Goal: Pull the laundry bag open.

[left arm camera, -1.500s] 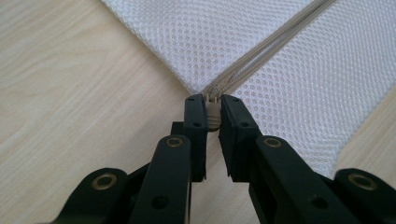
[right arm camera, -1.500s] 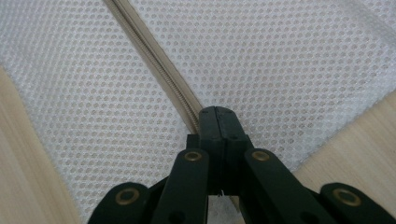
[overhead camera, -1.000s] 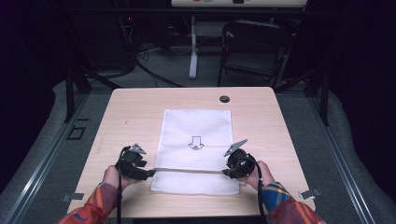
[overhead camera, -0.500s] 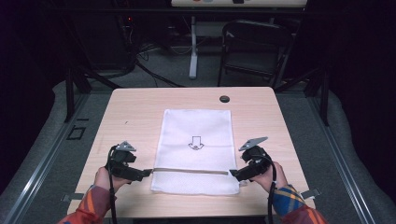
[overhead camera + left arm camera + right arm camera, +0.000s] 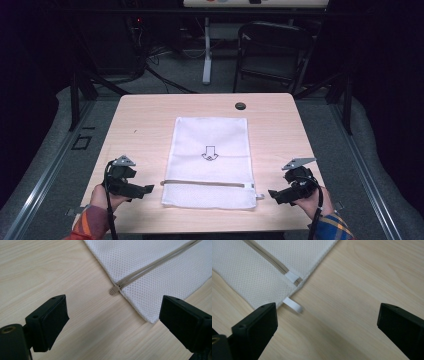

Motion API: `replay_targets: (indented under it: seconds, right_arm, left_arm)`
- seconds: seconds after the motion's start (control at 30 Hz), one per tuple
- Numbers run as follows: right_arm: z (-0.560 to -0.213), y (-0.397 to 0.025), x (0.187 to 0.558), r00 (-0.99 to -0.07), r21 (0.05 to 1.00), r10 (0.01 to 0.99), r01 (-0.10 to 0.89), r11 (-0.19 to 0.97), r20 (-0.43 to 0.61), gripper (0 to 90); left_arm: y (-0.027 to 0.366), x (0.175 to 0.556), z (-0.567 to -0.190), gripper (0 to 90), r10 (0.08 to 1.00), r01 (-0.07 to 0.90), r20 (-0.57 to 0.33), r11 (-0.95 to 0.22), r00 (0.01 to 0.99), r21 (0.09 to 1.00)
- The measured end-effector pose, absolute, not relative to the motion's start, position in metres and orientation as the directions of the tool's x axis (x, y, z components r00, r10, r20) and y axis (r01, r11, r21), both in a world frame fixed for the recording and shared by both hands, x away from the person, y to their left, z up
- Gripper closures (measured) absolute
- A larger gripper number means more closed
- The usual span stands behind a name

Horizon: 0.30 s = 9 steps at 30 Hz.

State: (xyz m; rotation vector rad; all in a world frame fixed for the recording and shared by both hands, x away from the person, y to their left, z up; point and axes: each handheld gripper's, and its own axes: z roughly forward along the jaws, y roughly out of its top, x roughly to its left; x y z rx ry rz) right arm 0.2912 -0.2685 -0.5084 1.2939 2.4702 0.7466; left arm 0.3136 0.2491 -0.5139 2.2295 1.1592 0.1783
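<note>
A white mesh laundry bag lies flat in the middle of the wooden table, with a black arrow print and a grey zipper across its near end. My left gripper rests open on the table just left of the bag. In the left gripper view the bag lies ahead, its zipper end tab beyond the wide-apart jaws. My right gripper stands open just right of the bag. In the right gripper view the bag's corner and a white label tab lie ahead, nothing between the jaws.
A small black round cap sits near the table's far edge. A dark folding chair and a white table leg stand beyond the table. Bare wood flanks the bag on both sides.
Both grippers have drawn outward, away from the bag's zipper ends, and toward the table's near edge. The bag has stayed flat.
</note>
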Motion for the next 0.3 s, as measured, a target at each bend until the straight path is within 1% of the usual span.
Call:
replay_targets:
  seconds: [0.1,0.3]
  right_arm:
    - [-0.5117,-0.2724,0.2892,-0.571,0.529,0.821,0.701,0.479,0.013,0.0]
    - [-0.5154,-0.2741,0.2903,-0.579,0.519,0.815,0.701,0.489,0.014,0.0]
  left_arm:
    - [0.2500,0.3153,-0.5164,7.4,0.781,0.705,-0.161,-0.428,0.604,0.565]
    - [0.2524,0.3182,-0.5209,6.0,0.791,0.719,-0.159,-0.427,0.590,0.548]
